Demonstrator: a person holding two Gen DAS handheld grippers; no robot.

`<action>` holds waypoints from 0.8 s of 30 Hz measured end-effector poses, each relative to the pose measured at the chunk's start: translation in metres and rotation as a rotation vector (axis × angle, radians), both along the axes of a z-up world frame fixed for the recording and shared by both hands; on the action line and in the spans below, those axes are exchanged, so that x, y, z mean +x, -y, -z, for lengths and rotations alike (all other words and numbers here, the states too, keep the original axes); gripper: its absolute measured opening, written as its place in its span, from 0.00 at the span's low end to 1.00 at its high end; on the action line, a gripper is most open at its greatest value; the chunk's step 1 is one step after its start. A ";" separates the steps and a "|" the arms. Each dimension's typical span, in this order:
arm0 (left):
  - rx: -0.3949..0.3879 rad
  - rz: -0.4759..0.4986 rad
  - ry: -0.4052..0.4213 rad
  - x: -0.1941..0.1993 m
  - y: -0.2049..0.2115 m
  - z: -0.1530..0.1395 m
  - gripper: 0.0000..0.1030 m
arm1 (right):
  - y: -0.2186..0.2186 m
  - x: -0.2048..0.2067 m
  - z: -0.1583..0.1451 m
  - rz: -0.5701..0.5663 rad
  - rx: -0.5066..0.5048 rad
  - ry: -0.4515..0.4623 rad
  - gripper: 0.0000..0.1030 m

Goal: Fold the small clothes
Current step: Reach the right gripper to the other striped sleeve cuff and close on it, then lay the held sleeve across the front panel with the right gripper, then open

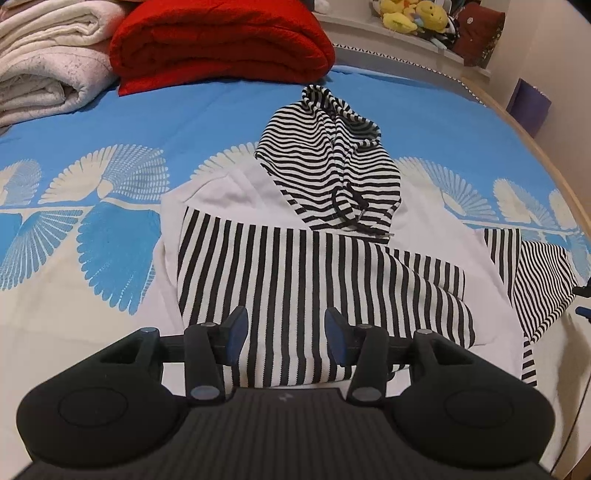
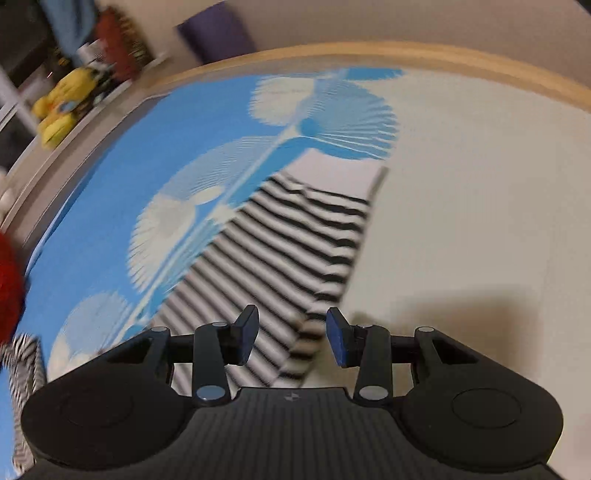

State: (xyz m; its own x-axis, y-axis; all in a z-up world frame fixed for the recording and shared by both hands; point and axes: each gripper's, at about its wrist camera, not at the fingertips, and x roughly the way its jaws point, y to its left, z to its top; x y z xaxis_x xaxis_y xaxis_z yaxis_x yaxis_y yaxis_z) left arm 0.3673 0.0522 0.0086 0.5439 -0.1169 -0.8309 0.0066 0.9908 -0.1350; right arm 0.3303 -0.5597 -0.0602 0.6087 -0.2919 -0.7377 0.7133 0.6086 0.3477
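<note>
Two claws hang over the bed, both with fingers apart and nothing clamped. Nearest, the left claw (image 1: 286, 334) hovers above the striped hoodie (image 1: 314, 273), whose left sleeve is folded across the white body. The right claw (image 2: 291, 336), in a blurred view, is above the other striped sleeve (image 2: 280, 251) lying out on the bedspread (image 2: 461, 206). Farther off, the hood (image 1: 328, 162) points toward a folded red blanket (image 1: 221, 44), pale blankets (image 1: 48, 62) and yellow plush toys (image 1: 410, 16).
</note>
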 end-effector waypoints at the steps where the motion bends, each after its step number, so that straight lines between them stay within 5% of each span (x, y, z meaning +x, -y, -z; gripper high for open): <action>1: 0.004 0.003 0.003 0.000 0.001 0.000 0.49 | 0.008 0.000 0.008 0.023 0.017 0.004 0.41; 9: -0.002 -0.018 0.024 -0.001 0.007 -0.007 0.49 | 0.012 0.011 0.033 0.058 -0.044 0.017 0.40; 10: -0.007 -0.017 0.029 -0.001 0.009 -0.010 0.49 | 0.008 0.014 0.035 0.057 -0.068 0.017 0.31; 11: -0.013 -0.013 0.034 -0.002 0.010 -0.012 0.49 | 0.006 0.016 0.036 0.053 -0.085 0.017 0.10; 12: -0.017 -0.007 0.038 -0.002 0.011 -0.014 0.49 | 0.002 0.018 0.038 0.046 -0.103 0.009 0.06; 24: -0.041 0.002 0.059 -0.007 0.007 -0.025 0.49 | -0.038 0.013 -0.004 0.084 -0.247 0.140 0.03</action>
